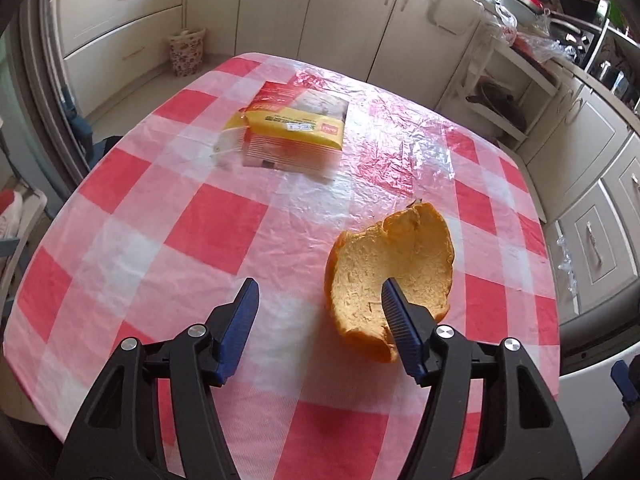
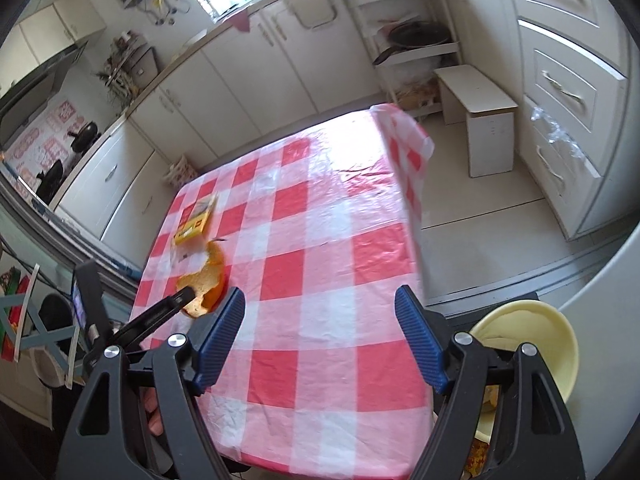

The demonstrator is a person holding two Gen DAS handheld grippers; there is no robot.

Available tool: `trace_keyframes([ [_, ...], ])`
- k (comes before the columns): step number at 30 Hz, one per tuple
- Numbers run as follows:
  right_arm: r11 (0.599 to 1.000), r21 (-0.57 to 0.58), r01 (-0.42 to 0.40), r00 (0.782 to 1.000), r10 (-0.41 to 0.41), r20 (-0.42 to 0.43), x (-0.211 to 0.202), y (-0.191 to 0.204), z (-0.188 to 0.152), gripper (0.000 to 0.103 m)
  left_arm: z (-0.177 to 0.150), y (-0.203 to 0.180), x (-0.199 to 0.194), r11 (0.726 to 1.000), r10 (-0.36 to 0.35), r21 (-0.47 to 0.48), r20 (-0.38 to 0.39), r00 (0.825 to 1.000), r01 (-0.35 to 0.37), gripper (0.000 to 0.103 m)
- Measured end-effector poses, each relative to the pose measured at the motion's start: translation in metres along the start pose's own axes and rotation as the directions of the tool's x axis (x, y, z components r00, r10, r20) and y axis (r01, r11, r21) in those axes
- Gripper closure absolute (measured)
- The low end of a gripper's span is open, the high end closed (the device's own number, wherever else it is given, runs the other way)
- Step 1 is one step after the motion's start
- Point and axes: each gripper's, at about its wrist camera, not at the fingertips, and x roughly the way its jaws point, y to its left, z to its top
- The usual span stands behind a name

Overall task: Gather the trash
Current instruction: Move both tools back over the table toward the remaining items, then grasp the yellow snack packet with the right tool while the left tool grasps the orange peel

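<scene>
**Both tongs open over checked desk; peel and packet not held**

Desk: red-and-white checked plastic cloth, wrinkled, glossy where window light falls on the far part.

Left wrist view, left to right:
- Yellow-and-red packet lies flat on the far left-centre of the desk, with a clear ribbed tray part showing at its near end.
- Left tongs: jaws spread apart, nothing clamped. Bare cloth between the blue pads.
- Orange peel: one large curved piece, pale inner side up, on the desk right of centre. The right pad overlaps the peel's near edge in the picture; contact cannot be told. The left pad is well clear of it.

Right wrist view, left to right:
- Left tongs reach in from the left edge, tip at the peel, near the desk's left rim. Packet just beyond the peel.
- Right tongs: jaws wide apart, empty, over the near middle of the desk.
- Pale yellow bowl sits off the desk's right edge, behind the right finger.
</scene>
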Motion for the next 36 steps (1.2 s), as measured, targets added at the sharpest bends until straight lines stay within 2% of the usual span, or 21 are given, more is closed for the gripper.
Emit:
trace_keyframes([
  [6,1.000,-0.013,-0.007,1.000,0.007,-0.022,0.011,0.006,-0.001,0.028,-0.004,-0.017,0.007,0.998,-0.009,0.059,-0.001,1.000,0.009,0.044],
  [8,1.000,-0.022,-0.007,1.000,0.007,-0.022,0.011,0.008,-0.002,0.028,-0.006,-0.021,0.005,0.996,-0.026,0.084,0.009,1.000,0.025,0.058],
  [9,1.000,-0.024,-0.007,1.000,0.007,-0.022,0.011,0.009,-0.002,0.028,-0.007,-0.024,0.004,0.994,-0.037,0.099,0.009,0.999,0.036,0.070],
  [10,1.000,-0.027,-0.010,1.000,0.010,-0.024,0.011,0.010,-0.003,0.028,-0.008,-0.026,0.002,0.993,-0.039,0.108,0.011,0.999,0.038,0.076],
  [15,1.000,-0.026,-0.007,0.999,0.007,-0.031,0.016,0.015,-0.003,0.028,-0.015,-0.025,-0.013,0.989,-0.076,0.128,0.007,0.997,0.074,0.092],
  [20,0.999,-0.034,-0.021,0.999,0.020,-0.036,0.025,0.032,-0.002,0.028,-0.029,-0.009,-0.035,0.988,-0.110,0.113,0.001,0.994,0.109,0.095],
  [28,0.995,-0.095,-0.040,0.997,0.033,-0.070,0.055,0.075,-0.005,0.028,-0.047,0.036,-0.065,0.990,-0.135,0.031,-0.011,0.991,0.136,0.097],
  [36,0.980,-0.188,-0.062,0.997,0.051,-0.064,0.073,0.115,-0.009,0.026,-0.054,0.067,-0.049,0.987,-0.148,-0.068,-0.057,0.987,0.144,0.097],
])
